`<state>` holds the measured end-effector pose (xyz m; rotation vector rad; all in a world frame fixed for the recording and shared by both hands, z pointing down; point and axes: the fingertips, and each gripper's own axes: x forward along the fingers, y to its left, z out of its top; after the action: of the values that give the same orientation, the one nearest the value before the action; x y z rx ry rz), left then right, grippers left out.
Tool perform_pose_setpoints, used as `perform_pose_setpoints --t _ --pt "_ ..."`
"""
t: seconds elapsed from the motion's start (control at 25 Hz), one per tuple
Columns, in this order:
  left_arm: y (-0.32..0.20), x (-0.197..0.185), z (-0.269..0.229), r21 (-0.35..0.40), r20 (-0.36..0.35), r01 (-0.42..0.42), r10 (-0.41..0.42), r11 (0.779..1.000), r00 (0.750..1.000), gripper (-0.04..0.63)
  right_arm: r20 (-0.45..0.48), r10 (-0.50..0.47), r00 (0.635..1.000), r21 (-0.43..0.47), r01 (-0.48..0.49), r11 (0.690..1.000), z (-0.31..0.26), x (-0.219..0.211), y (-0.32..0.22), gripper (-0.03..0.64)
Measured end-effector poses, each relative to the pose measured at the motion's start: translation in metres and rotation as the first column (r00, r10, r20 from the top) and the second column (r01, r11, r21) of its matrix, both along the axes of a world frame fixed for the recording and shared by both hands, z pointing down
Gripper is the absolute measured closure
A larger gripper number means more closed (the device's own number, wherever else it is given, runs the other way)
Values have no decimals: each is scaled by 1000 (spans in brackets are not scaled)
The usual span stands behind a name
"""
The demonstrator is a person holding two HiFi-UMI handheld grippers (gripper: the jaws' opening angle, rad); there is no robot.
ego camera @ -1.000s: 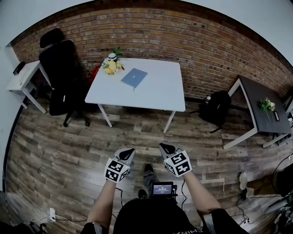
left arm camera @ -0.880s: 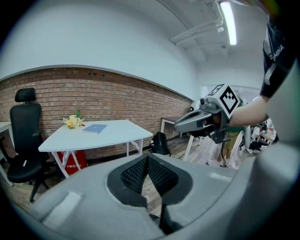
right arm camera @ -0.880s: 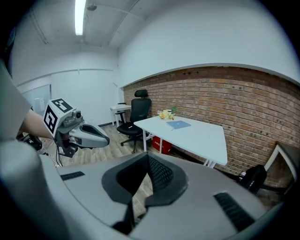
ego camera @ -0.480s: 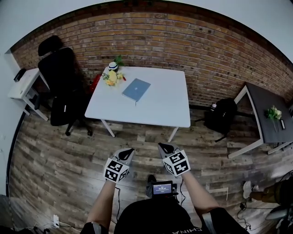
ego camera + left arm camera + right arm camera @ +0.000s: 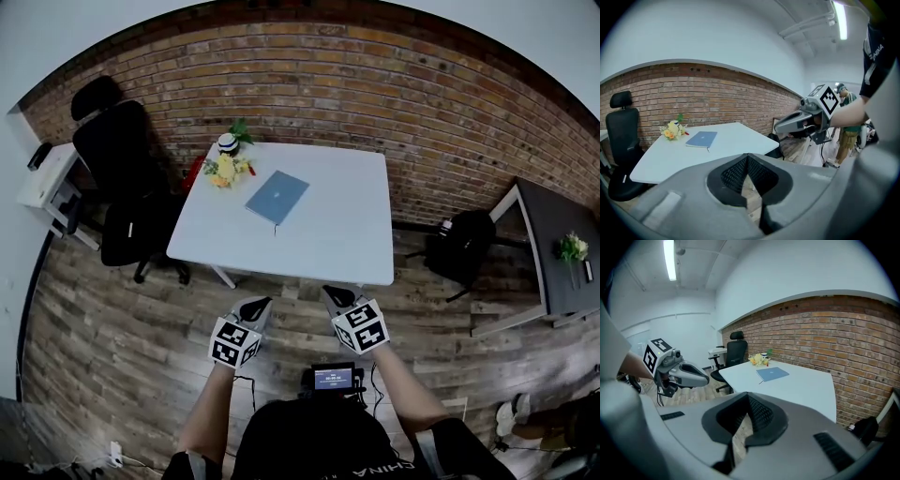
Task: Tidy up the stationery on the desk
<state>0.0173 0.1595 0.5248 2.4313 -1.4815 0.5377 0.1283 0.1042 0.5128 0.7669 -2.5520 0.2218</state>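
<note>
A white desk (image 5: pixel 328 234) stands against the brick wall, ahead of me. On it lies a blue notebook (image 5: pixel 277 196) with a pen-like thing at its near edge, and a bunch of yellow flowers (image 5: pixel 225 169) sits at the far left corner. My left gripper (image 5: pixel 255 306) and right gripper (image 5: pixel 335 298) hang side by side over the wooden floor, just short of the desk's near edge. Both are shut with nothing in them. The left gripper view shows its shut jaws low in the picture, the notebook (image 5: pixel 701 138) beyond them, and the right gripper (image 5: pixel 780 125).
A black office chair (image 5: pixel 127 178) stands left of the desk, with a small white side table (image 5: pixel 42 173) beyond it. To the right a black backpack (image 5: pixel 461 246) leans by the wall, near a dark table (image 5: pixel 548 267) with a plant. A person (image 5: pixel 846 126) stands behind.
The desk has come nearer and lower in the head view. Both grippers have moved forward together toward its near edge, and both stay shut.
</note>
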Motion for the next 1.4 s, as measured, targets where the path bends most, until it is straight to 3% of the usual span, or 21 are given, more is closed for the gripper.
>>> perform_pose_setpoints --t 0.6,1.4 --pt "-54 -22 21 -42 -8 8 -9 999 1000 589 -22 -20 1000 -44 19 999 24 -24 -58 609" --pt "-174 -147 34 -88 -47 -162 158 983 986 589 -75 158 985 -94 -165 982 36 -130 -157 607"
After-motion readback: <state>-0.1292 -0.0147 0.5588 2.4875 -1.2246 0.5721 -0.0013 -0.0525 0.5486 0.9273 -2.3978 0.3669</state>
